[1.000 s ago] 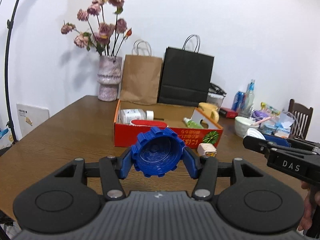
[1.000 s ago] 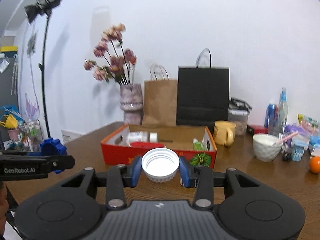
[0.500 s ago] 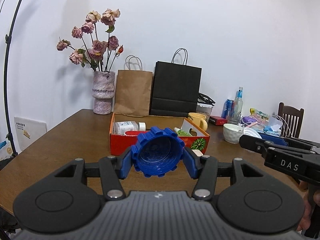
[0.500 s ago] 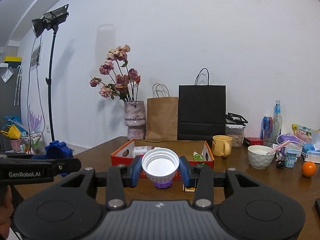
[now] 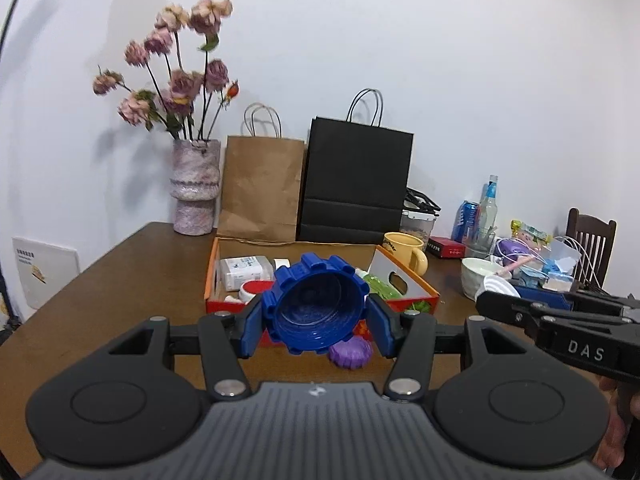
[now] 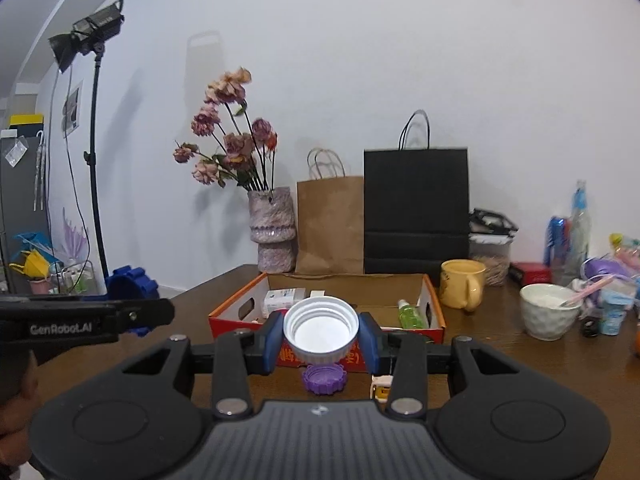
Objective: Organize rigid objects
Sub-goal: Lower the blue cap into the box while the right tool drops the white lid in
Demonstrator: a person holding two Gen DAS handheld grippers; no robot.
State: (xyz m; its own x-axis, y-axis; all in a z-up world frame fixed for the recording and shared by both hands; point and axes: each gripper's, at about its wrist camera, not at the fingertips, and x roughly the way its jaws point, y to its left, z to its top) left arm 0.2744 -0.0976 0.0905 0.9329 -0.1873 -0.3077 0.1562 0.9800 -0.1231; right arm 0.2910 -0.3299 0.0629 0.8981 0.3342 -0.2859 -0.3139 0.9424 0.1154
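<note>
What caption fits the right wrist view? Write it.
Right gripper holds a white cap above a purple cap.

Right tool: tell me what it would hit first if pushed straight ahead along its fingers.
Probably the red cardboard box. The right tool, shut on the white cap, points slightly downward at the box's near wall. The purple cap lies lower on the table and would likely pass underneath, though depth is uncertain.

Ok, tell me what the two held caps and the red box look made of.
Blue cap: moulded plastic, slightly glossy, with ribbed rim and inner threads. White cap: smooth plastic, threaded inside. Red box: likely printed cardboard, with brown raw inner walls and a cut handle hole.
</note>
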